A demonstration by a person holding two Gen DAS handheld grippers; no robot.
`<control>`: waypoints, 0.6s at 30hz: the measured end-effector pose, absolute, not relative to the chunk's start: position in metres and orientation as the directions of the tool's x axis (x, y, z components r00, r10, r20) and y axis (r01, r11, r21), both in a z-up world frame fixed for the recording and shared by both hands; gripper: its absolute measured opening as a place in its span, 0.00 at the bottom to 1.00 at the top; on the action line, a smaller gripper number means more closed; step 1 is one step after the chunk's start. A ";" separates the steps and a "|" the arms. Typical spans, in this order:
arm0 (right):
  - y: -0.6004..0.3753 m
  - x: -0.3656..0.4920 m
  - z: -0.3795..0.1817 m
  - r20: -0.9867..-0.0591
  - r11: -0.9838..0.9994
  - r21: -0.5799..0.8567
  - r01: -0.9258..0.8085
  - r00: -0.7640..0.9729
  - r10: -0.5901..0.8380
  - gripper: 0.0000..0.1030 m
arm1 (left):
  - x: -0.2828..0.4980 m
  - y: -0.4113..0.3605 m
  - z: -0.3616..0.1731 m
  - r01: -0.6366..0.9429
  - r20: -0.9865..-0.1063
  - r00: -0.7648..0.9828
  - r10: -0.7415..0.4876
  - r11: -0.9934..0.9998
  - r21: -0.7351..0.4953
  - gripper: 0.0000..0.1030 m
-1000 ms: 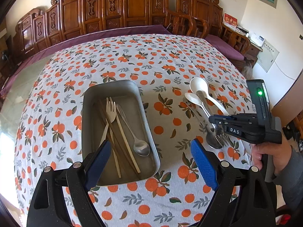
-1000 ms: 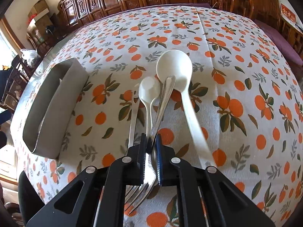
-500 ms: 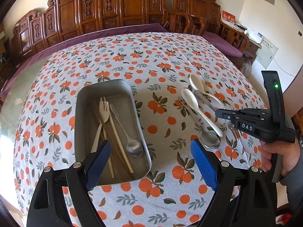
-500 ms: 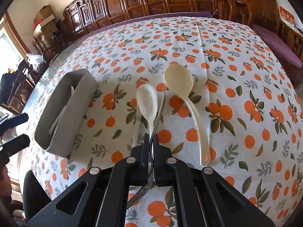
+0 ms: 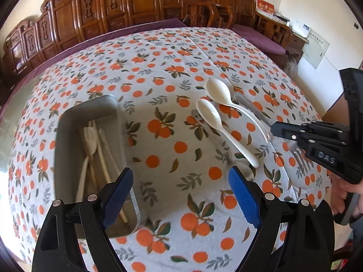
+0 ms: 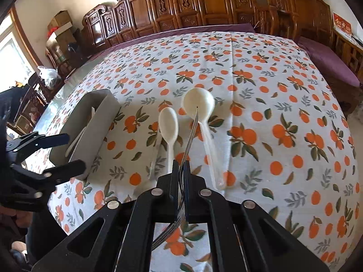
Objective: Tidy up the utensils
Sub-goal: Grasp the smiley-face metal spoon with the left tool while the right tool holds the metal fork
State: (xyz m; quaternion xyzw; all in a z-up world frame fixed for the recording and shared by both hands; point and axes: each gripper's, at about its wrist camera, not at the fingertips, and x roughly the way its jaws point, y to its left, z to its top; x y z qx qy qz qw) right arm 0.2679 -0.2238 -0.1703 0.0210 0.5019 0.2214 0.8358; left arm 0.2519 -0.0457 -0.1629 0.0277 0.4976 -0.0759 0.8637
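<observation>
My right gripper [image 6: 180, 165] is shut on a metal fork [image 6: 189, 136] and holds it above the table, handle pointing away, tines under the jaws; it also shows in the left wrist view [image 5: 274, 129] with the fork [image 5: 299, 158]. Two white spoons, a small one [image 6: 168, 127] and a large one [image 6: 199, 104], lie on the cloth below; they show in the left wrist view as the small spoon [image 5: 211, 115] and large spoon [image 5: 220, 90]. A metal spoon [image 5: 199, 122] lies partly under them. My left gripper [image 5: 180, 189] is open and empty beside the metal tray [image 5: 68, 122], which holds a wooden fork and chopsticks [image 5: 90, 140].
The table carries an orange-print cloth [image 6: 272, 104]. Carved wooden chairs [image 5: 136, 6] ring the far side. The tray's wall [image 6: 90, 124] stands left of the spoons. My left gripper [image 6: 45, 154] shows at the left edge of the right wrist view.
My right gripper has lifted the fork off the table and drawn back to the right. My left gripper has risen and pulled back, the tray now nearer its left finger.
</observation>
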 end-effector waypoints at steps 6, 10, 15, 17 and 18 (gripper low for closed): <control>-0.238 0.265 -0.175 -0.831 0.900 0.255 -0.352 0.396 0.391 0.05 | 0.271 -0.067 -0.180 0.169 -0.877 0.469 -0.102 0.985 -0.024 0.80; -0.245 0.263 -0.176 -0.828 0.901 0.260 -0.348 0.400 0.393 0.05 | 0.286 -0.081 -0.191 0.167 -0.887 0.448 -0.115 0.985 -0.044 0.79; -0.252 0.264 -0.178 -0.825 0.901 0.271 -0.338 0.401 0.398 0.05 | 0.300 -0.095 -0.206 0.162 -0.899 0.424 -0.108 0.986 -0.042 0.64; -0.253 0.264 -0.179 -0.825 0.901 0.274 -0.336 0.400 0.400 0.05 | 0.305 -0.098 -0.214 0.158 -0.909 0.404 -0.105 0.987 -0.044 0.57; -0.253 0.263 -0.180 -0.825 0.901 0.275 -0.335 0.399 0.400 0.05 | 0.307 -0.100 -0.218 0.156 -0.915 0.390 -0.101 0.987 -0.043 0.56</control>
